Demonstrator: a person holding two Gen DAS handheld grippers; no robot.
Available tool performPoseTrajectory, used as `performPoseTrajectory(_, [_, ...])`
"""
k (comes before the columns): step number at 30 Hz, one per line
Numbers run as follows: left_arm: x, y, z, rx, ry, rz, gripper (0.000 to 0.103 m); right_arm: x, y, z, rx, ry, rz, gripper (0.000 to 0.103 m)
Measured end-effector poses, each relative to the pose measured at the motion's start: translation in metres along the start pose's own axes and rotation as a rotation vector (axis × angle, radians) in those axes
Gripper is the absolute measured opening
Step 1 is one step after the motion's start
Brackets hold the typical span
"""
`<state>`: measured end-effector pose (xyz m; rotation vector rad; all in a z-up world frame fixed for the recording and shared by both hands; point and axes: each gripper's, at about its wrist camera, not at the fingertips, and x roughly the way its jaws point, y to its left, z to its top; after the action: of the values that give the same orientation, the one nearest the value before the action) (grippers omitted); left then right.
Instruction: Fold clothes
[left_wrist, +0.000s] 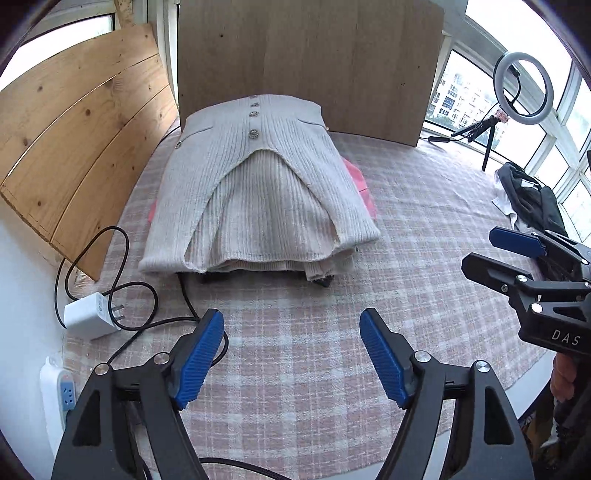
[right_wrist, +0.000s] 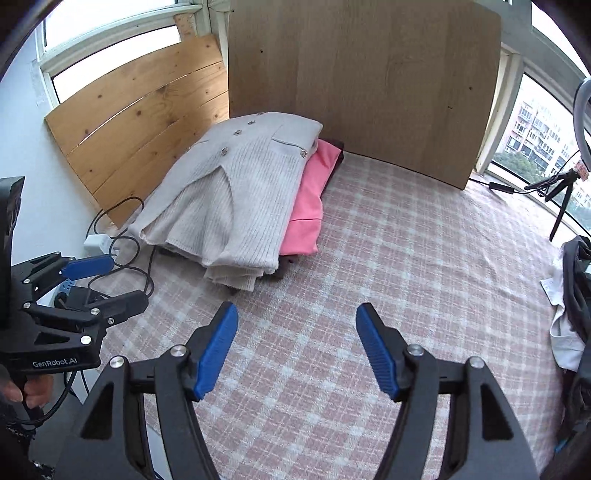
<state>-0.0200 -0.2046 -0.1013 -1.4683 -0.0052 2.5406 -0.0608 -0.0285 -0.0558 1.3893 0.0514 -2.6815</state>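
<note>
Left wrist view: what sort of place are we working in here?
Likely a glazed balcony or sunroom at home, rigged for filming: windows overlooking apartment blocks, a ring light on a tripod, and a plaid cloth under the folded clothes stack.

Pink-and-white checked cloth (left_wrist: 295, 332) covering the worktop. Brown board (left_wrist: 310, 62) upright at rear; pine planks (left_wrist: 81, 140) leaning left. White charger (left_wrist: 90, 315) with black cable (left_wrist: 122, 258); power strip (left_wrist: 59, 398). Ring light (left_wrist: 522, 90) on tripod (left_wrist: 480, 133).
</note>
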Motion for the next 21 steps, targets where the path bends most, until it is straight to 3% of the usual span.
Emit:
performPoseTrajectory(9, [0.004,-0.028,-0.022,-0.076,0.080,0.040,0.074,-0.012,-0.026,-0.047,0.064,0.049,0.053,0.066])
performPoseTrajectory(21, [-0.033,-0.083,-0.050,-0.153,0.038,0.108,0.074,-0.059,-0.062,-0.079,-0.071,0.003,0.086,0.066])
